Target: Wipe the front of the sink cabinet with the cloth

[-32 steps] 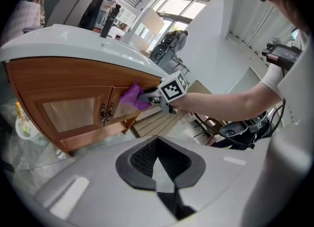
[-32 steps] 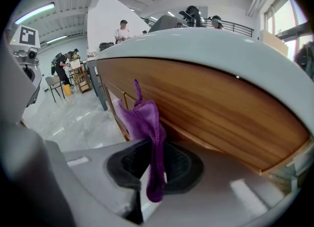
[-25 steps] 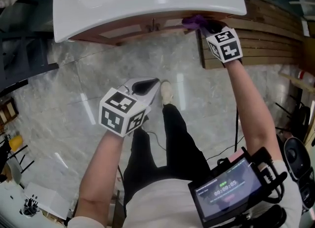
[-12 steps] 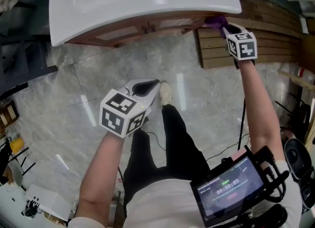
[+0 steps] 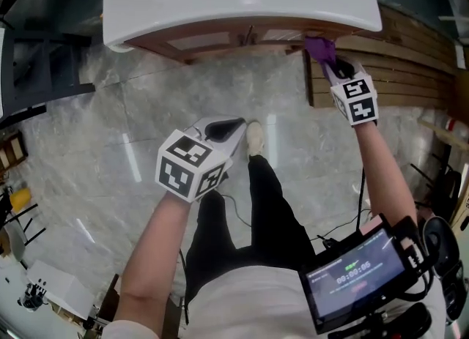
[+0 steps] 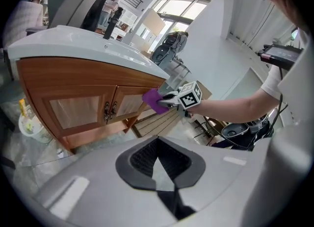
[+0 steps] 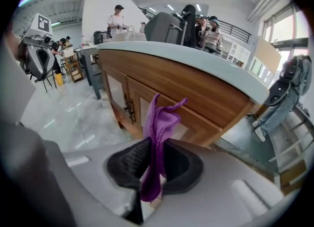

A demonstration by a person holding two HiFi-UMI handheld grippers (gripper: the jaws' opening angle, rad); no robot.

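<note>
The wooden sink cabinet (image 5: 220, 43) stands under a white basin (image 5: 242, 1); its two doors (image 6: 83, 108) and front (image 7: 162, 88) face me. My right gripper (image 5: 330, 59) is shut on a purple cloth (image 5: 319, 47), held just off the cabinet's right front corner. In the right gripper view the cloth (image 7: 159, 138) sticks up from between the jaws, a little short of the wood. The left gripper view shows the same cloth (image 6: 156, 100) by the right door. My left gripper (image 5: 223, 129) hangs shut and empty over the floor, well away from the cabinet.
Marble floor (image 5: 110, 154) lies below. Wooden slats (image 5: 396, 74) lean to the right of the cabinet. A person's legs and shoe (image 5: 254, 138) stand in front of it. A screen (image 5: 359, 272) is strapped at lower right. People (image 7: 117, 20) stand behind the counter.
My right gripper with the cloth has slid from the cabinet's upper front to its right corner and come down slightly. The left gripper has stayed where it was.
</note>
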